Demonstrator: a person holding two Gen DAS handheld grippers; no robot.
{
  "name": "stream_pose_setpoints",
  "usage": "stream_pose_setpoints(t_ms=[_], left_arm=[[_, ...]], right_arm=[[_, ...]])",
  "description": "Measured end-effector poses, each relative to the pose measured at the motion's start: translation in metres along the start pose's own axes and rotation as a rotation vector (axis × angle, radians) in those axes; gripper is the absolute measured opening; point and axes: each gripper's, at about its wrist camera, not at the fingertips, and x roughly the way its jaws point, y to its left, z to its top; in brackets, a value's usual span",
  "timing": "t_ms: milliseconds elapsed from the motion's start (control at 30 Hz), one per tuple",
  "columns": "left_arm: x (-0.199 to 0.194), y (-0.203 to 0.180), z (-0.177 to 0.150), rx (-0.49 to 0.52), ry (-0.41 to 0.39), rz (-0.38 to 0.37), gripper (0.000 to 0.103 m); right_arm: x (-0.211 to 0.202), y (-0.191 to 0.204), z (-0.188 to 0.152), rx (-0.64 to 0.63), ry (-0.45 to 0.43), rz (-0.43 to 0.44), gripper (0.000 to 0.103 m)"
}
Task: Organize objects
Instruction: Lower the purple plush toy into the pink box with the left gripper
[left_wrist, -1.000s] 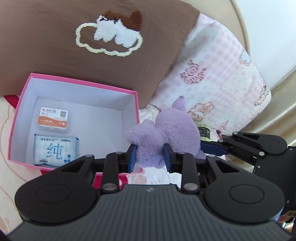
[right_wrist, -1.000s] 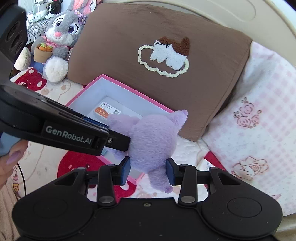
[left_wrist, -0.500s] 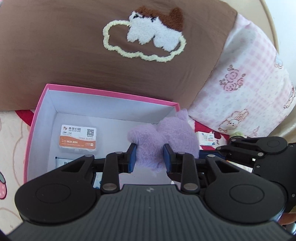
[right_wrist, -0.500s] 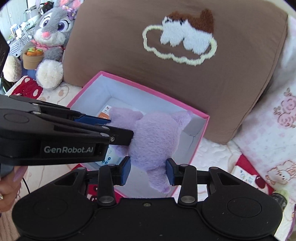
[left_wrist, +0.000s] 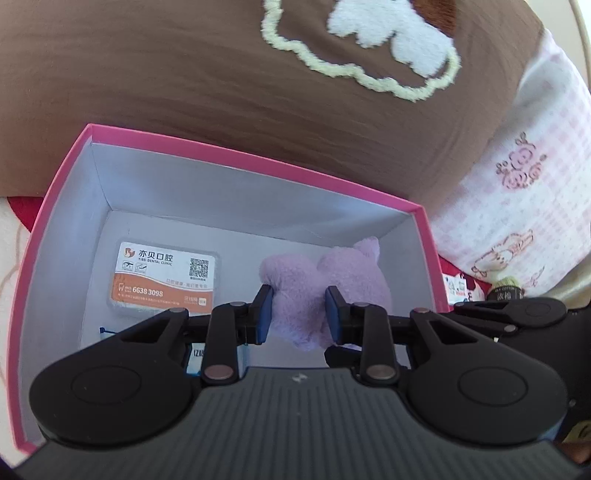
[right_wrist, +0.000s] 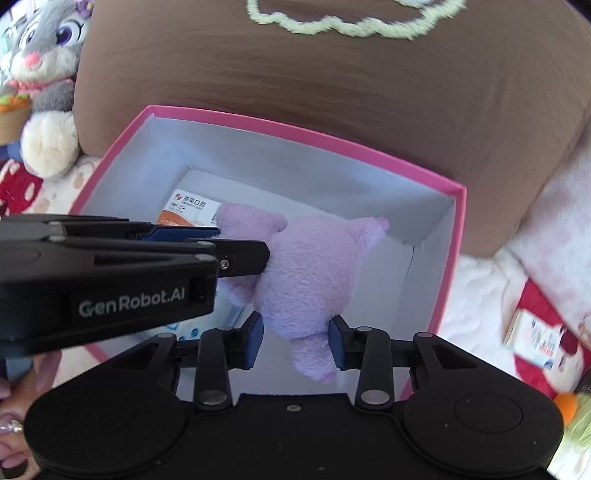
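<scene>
Two fisheye wrist views looked down into an open pink box (left_wrist: 236, 173) with a pale grey inside, set against a brown pillow (left_wrist: 184, 74) stitched with a white dog on a cloud.

In the left wrist view, the left gripper (left_wrist: 298, 317) had its blue pads clamped on a lilac plush toy (left_wrist: 325, 280) at lower centre of the frame. In the right wrist view, the right gripper (right_wrist: 295, 338) pinched the same toy (right_wrist: 310, 266) from below, while the left tool reached in from the left edge of that frame. Both tongs were closed on the toy.

A second before, the toy hung outside the box, over its right-hand rim, with a pink checked pillow (left_wrist: 535, 206) behind it. Half a second before, it was crossing that rim. Here it sat low inside the box, at the right of the floor near the far right corner. Whether it touched the floor could not be told.

An orange and white dental card case (left_wrist: 166, 280) lay on the box floor just left of the toy. A blue and white tissue pack (left_wrist: 195, 354) was mostly hidden behind the left gripper.

Judging from this, the toy was nearly stowed; releasing both grips looked like the remaining step. A small carton (right_wrist: 535, 338) lay outside at the right, likely yet to be sorted.
</scene>
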Motion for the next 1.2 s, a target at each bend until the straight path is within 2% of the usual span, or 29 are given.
stream_pose_setpoints(t_ms=[133, 233, 400, 700, 1033, 1200], left_arm=[[0.007, 0.014, -0.002, -0.034, -0.018, -0.009, 0.028], [0.006, 0.022, -0.002, -0.064, -0.016, -0.015, 0.028], [0.013, 0.014, -0.003, -0.024, -0.02, 0.015, 0.028], [0.022, 0.016, -0.004, -0.059, 0.007, 0.008, 0.028], [0.01, 0.026, -0.002, -0.095, -0.003, -0.007, 0.028], [0.01, 0.026, -0.002, -0.1, -0.001, -0.003, 0.028]], right_arm=[[0.011, -0.005, 0.004, 0.083, 0.011, 0.027, 0.04], [0.017, 0.0, 0.001, 0.053, -0.013, 0.004, 0.039], [0.026, -0.007, 0.0, 0.081, -0.016, 0.003, 0.037], [0.045, -0.006, 0.004, 0.075, 0.02, -0.091, 0.035], [0.05, -0.011, 0.018, 0.127, 0.055, -0.134, 0.031], [0.062, -0.005, 0.017, 0.094, 0.076, -0.215, 0.03]])
